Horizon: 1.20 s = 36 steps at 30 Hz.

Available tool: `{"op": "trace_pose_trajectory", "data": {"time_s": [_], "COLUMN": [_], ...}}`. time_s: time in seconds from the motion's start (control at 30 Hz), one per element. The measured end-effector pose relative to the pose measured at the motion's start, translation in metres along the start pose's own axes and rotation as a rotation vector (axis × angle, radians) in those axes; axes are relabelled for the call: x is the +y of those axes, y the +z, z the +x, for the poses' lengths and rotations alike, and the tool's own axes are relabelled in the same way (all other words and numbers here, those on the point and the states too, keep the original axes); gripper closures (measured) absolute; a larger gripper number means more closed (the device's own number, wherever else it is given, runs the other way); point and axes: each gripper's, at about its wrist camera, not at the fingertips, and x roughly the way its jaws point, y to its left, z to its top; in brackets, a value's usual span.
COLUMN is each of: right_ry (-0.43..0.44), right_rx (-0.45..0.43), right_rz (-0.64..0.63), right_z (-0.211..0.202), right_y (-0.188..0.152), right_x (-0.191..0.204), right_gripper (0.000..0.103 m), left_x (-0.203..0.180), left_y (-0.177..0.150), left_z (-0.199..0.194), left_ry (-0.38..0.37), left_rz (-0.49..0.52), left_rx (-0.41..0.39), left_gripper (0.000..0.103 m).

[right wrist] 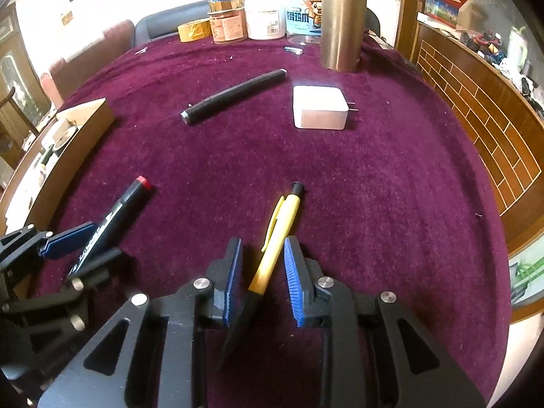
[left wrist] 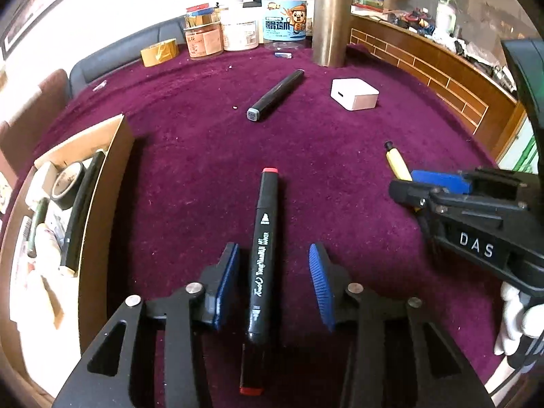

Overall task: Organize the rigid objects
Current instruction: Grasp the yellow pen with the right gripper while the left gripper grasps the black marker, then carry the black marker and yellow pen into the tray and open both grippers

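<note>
A black marker with red caps (left wrist: 263, 238) lies on the purple cloth and runs lengthwise between the blue pads of my left gripper (left wrist: 272, 251). It sits close to the left pad, and cloth shows between it and the right pad, so the jaws stand open around it. In the right wrist view that gripper (right wrist: 97, 241) straddles the same marker (right wrist: 115, 210). My right gripper (right wrist: 263, 241) is shut on a yellow pen (right wrist: 282, 221), which sits slanted between the pads with its black tip end pointing back under the jaws. The left wrist view shows the pen (left wrist: 397, 165) sticking out of the right gripper (left wrist: 408, 182).
An open cardboard box (left wrist: 112, 170) holding several small items stands at the left. Farther back lie a second black marker (left wrist: 275, 97) and a white charger (left wrist: 353, 93). A steel flask (left wrist: 329, 23), jars (left wrist: 204, 39) and a tape roll (left wrist: 159, 52) line the far edge.
</note>
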Motion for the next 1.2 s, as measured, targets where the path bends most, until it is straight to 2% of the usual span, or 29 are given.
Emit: {"op": "trace_pose_trajectory", "data": {"time_s": [0.03, 0.07, 0.1, 0.17, 0.37, 0.57, 0.63, 0.77, 0.97, 1.13, 1.2], "right_ry": [0.000, 0.003, 0.033, 0.088, 0.180, 0.322, 0.373, 0.445, 0.527, 0.559, 0.564], "right_rx": [0.000, 0.000, 0.003, -0.003, -0.071, -0.078, -0.068, -0.048, 0.012, 0.098, 0.134], "right_rz": [0.003, 0.010, 0.028, 0.060, 0.075, 0.031, 0.009, -0.038, -0.114, -0.154, -0.157], "right_z": [-0.001, -0.001, -0.003, -0.007, -0.035, -0.055, -0.056, -0.054, -0.042, -0.021, -0.009], "right_y": [-0.001, -0.001, -0.002, -0.003, 0.002, 0.016, 0.020, 0.027, 0.033, 0.029, 0.026], "right_x": [0.000, -0.001, -0.003, -0.006, 0.006, 0.046, 0.067, 0.105, 0.161, 0.196, 0.207], "right_gripper": [0.085, 0.093, 0.095, 0.095, 0.095, 0.095, 0.095, 0.095, 0.094, 0.094, 0.094], "left_x": [0.002, 0.005, 0.009, 0.016, 0.034, 0.081, 0.104, 0.147, 0.203, 0.222, 0.222], "left_y": [-0.001, -0.003, -0.005, -0.010, -0.024, -0.039, -0.046, -0.060, -0.083, -0.097, -0.096], "left_z": [-0.002, -0.004, -0.006, -0.015, -0.061, -0.104, -0.115, -0.129, -0.112, -0.081, -0.075], "left_ry": [-0.003, -0.028, -0.057, -0.094, -0.186, -0.239, -0.222, -0.130, -0.030, -0.028, -0.020], "left_rz": [-0.001, -0.014, -0.040, -0.071, -0.139, -0.269, -0.321, -0.411, -0.554, -0.622, -0.619], "left_rx": [-0.003, 0.001, 0.003, -0.013, -0.107, -0.184, -0.200, -0.233, -0.188, -0.116, -0.117], "left_gripper": [0.091, 0.092, 0.092, 0.092, 0.091, 0.091, 0.091, 0.091, 0.091, 0.091, 0.091]}}
